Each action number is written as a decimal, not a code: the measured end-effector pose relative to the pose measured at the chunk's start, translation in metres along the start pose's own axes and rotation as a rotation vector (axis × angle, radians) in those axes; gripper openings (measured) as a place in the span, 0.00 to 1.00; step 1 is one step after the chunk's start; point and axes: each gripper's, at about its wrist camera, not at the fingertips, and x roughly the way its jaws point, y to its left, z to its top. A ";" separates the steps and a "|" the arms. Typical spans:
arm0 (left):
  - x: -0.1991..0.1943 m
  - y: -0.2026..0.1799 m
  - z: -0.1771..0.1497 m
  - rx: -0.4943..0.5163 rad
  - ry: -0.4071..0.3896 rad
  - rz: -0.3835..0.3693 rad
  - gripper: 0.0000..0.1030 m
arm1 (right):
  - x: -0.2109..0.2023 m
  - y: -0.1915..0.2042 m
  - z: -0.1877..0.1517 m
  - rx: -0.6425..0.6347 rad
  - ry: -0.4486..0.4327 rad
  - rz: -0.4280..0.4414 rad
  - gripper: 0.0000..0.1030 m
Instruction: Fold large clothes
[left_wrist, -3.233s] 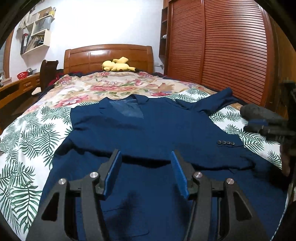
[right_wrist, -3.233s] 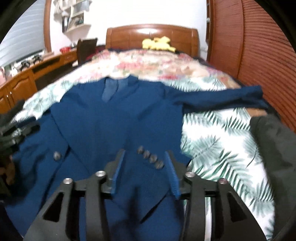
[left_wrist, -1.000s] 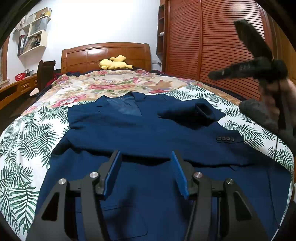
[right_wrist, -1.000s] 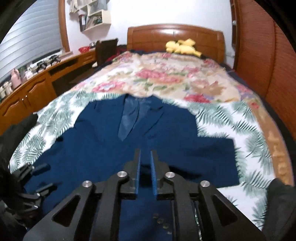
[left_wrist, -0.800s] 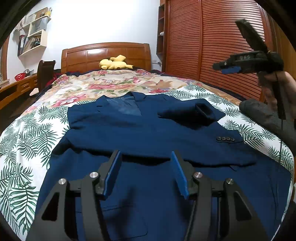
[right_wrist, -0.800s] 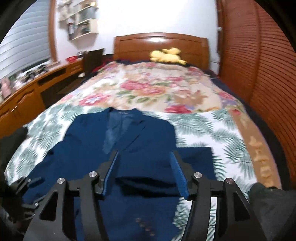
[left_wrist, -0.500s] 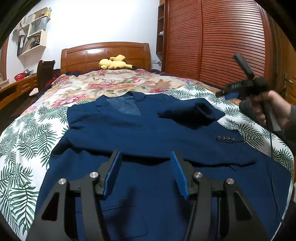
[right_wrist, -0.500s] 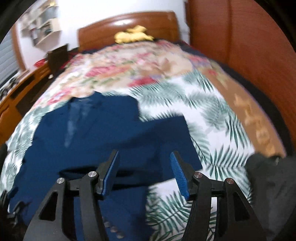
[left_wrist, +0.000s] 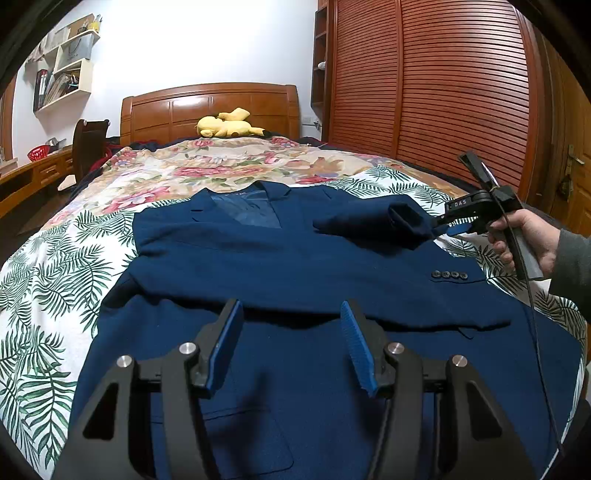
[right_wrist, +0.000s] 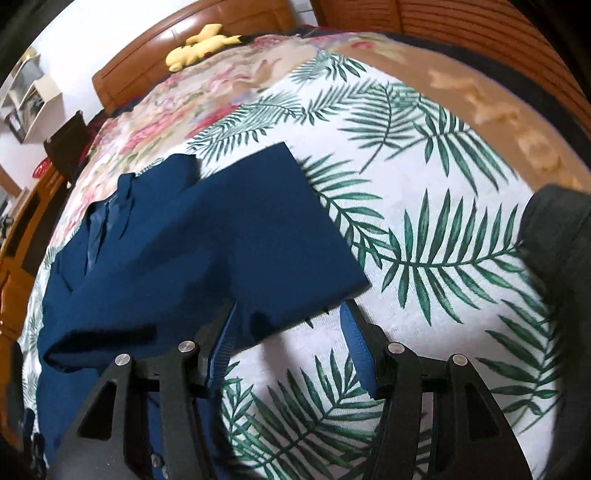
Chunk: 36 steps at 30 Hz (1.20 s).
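A bed (left_wrist: 55, 280) fills the room's middle, its cover printed with green palm fronds near the foot and red flowers toward the wooden headboard (left_wrist: 210, 107); one yellow plush toy (left_wrist: 227, 127) lies against that headboard; a slatted wooden wardrobe (left_wrist: 443, 85) stands along the right wall, and a white shelf (left_wrist: 64, 85) with books hangs on the left wall above a wooden desk (left_wrist: 33, 177).

One navy jacket (left_wrist: 295, 266) lies flat across the bed, collar toward the headboard; one sleeve (left_wrist: 369, 225) is folded inward across the chest, its cuff end near the right edge; a row of four buttons (left_wrist: 450, 275) shows on the other sleeve, which lies across the body lower down.

The left gripper (left_wrist: 291, 332) hovers above the jacket's lower half, its blue-padded jaws about half apart with nothing between them and nothing touched; the right gripper (right_wrist: 288, 332), held by a hand (left_wrist: 524, 236) in a grey sleeve, points down at the folded sleeve's corner; its jaws stand apart, with the sleeve's edge lying between them in the right wrist view, and the pads do not press on the cloth; whether they brush it cannot be told.

Two grippers, one jacket, one toy.
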 end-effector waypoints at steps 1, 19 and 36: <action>0.000 0.000 0.000 0.000 0.000 0.000 0.53 | 0.002 -0.001 0.001 0.005 -0.004 0.003 0.56; -0.025 0.001 0.001 0.007 -0.008 0.001 0.53 | -0.076 0.087 0.009 -0.308 -0.232 0.004 0.02; -0.123 0.037 0.006 -0.037 -0.080 0.058 0.53 | -0.178 0.252 -0.079 -0.602 -0.295 0.266 0.02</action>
